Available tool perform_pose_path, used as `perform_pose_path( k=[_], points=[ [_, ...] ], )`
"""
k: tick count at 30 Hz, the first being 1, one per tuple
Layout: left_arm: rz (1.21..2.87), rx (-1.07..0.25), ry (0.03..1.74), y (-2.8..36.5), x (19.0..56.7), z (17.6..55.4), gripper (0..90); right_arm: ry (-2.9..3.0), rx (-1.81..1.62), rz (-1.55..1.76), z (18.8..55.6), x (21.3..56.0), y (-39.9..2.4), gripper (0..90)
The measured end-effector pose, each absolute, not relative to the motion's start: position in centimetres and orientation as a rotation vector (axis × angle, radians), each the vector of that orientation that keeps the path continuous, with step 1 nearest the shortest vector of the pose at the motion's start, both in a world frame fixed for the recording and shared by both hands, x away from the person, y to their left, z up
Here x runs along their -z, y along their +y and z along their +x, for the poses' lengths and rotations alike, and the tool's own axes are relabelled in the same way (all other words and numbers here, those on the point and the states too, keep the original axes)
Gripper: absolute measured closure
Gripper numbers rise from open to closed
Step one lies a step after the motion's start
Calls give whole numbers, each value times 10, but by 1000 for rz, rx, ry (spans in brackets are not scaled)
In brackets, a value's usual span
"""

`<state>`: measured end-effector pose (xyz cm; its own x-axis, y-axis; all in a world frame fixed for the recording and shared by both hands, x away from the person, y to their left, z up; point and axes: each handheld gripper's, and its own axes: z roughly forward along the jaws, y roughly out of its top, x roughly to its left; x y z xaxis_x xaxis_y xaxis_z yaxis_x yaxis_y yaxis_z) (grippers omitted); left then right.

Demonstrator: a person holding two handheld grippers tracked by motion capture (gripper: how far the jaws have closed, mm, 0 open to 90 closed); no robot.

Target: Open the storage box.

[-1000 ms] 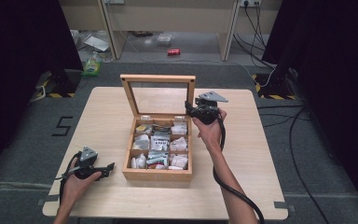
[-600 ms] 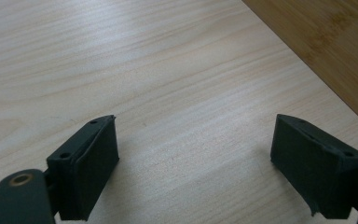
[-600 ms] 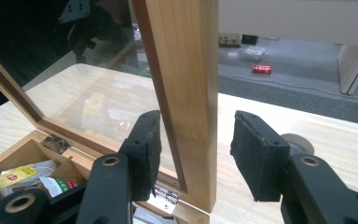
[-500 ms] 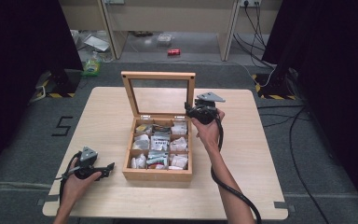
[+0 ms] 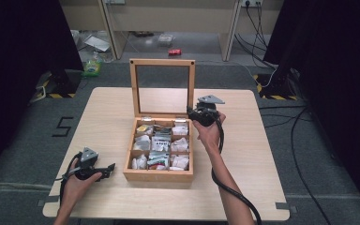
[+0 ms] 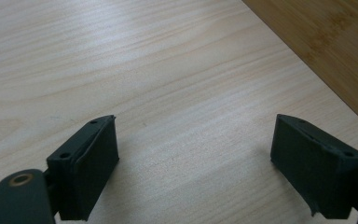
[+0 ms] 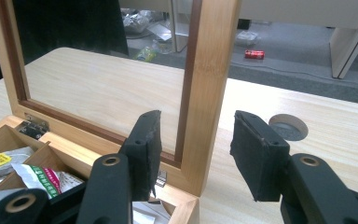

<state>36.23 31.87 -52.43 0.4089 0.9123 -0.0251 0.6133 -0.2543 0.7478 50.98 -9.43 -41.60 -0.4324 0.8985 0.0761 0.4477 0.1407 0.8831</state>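
1. Across the middle of your worktop [image 5: 243,154] sits the wooden box [image 5: 158,173], its compartments full of packets [image 5: 161,143].
2. Its glass lid [image 5: 161,86] stands upright towards the far edge.
3. Your right hand-held gripper [image 7: 196,154] is open, jaws straddling the lid's right frame post without touching it.
4. Your left hand-held gripper [image 6: 196,163] rests open and empty near the front left corner.

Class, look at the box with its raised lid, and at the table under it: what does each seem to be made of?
Box: looks like pale bamboo or wood, matte, with fine grain. Lid: the same wooden frame around a clear pane, probably glass or acrylic, since the table shows through it. Table: light wood-grain top, possibly laminate.
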Motion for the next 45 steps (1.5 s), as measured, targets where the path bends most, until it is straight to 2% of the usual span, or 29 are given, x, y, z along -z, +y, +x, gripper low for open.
perform_pose_path(
  k=[45],
  points=[
    [1974,-552,1295,318,524,362,139,2048,-1299,1215,475,409,-104,515]
  ],
)
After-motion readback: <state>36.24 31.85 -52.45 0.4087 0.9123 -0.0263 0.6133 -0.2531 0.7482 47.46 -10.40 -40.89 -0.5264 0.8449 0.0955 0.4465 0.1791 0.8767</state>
